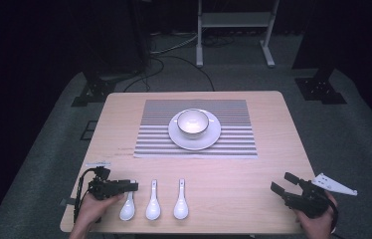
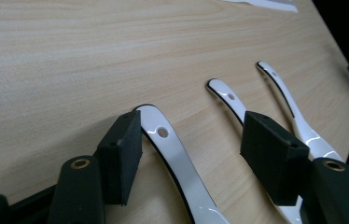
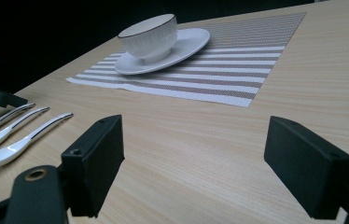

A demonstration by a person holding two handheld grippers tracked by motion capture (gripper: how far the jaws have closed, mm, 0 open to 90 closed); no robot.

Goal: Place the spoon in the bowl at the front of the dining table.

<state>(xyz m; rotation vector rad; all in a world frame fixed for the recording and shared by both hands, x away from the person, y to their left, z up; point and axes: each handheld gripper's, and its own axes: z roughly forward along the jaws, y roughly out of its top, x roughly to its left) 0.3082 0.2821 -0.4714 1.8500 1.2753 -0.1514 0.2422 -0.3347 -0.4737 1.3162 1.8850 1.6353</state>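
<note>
The leftmost spoon (image 2: 177, 163) lies flat on the wooden table (image 1: 233, 174) at about 7 o'clock of the tabletop, near the front edge, bowl toward the person and handle pointing away. Its white handle, pierced by a small round hole near the tip, passes between the jaws of the left gripper (image 2: 191, 149). The jaws are partly spread and straddle the handle: one pad sits just beside the handle's tip, whether touching cannot be told; the other stands clear of it, toward the middle spoon (image 2: 231, 100). No pinch is established.

The middle spoon and the right spoon (image 2: 284, 93) lie parallel at 3 o'clock of the first, evenly spaced, none touching another.

In the high view the left gripper (image 1: 133, 186) lies low over the table, jaws directed across the handle of the leftmost spoon (image 1: 128, 206).

The right gripper (image 1: 282, 183) is held at 5 o'clock of the tabletop, jaws spread wide with bare table between them.

At 12 o'clock of the spoons a striped placemat (image 1: 233, 139) carries a white saucer (image 1: 211, 137) with a white bowl (image 1: 192, 122) standing upright on it.

No legible brand, label or writing appears on any item.
</note>
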